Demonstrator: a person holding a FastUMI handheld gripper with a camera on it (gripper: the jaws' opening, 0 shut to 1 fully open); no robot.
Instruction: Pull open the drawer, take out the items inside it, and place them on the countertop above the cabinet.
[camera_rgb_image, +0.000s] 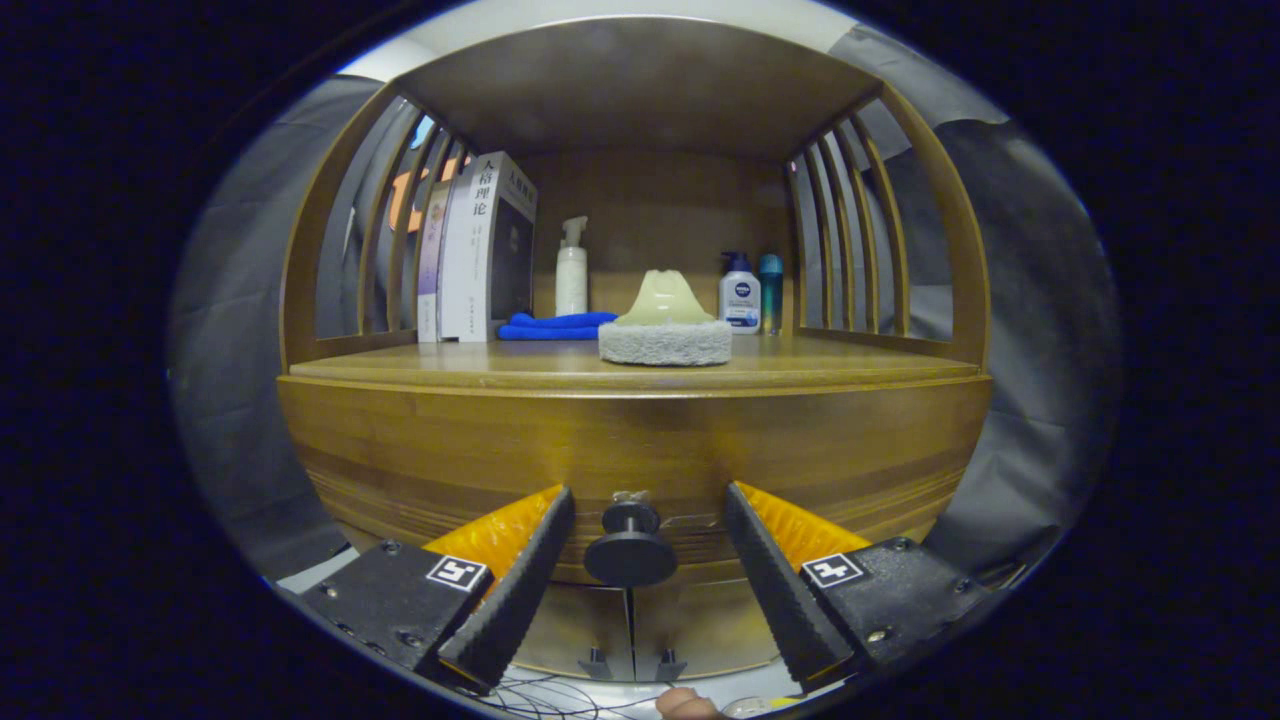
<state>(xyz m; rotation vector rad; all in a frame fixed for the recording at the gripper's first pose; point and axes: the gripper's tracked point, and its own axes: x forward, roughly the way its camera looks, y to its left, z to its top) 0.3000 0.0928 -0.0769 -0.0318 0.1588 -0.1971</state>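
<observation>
1. While the gripper (640, 560) faces the wooden cabinet (400, 450), its two fingers stand spread apart, pressing on nothing.
2. Between the fingers sits the round dark knob (631, 548) of the drawer (640, 445), apart from both; the drawer front looks closed, flush with the cabinet.
3. Below the knob, two lower doors (630, 625) meet at a seam with small handles.
4. On the countertop (820, 362) beyond the fingers rests a scrubbing pad with a pale handle (665, 325).
5. Behind it lie a blue cloth (555, 326), upright books (485, 250), a white pump bottle (571, 270), and two small bottles (750, 292) near the right slats.
</observation>
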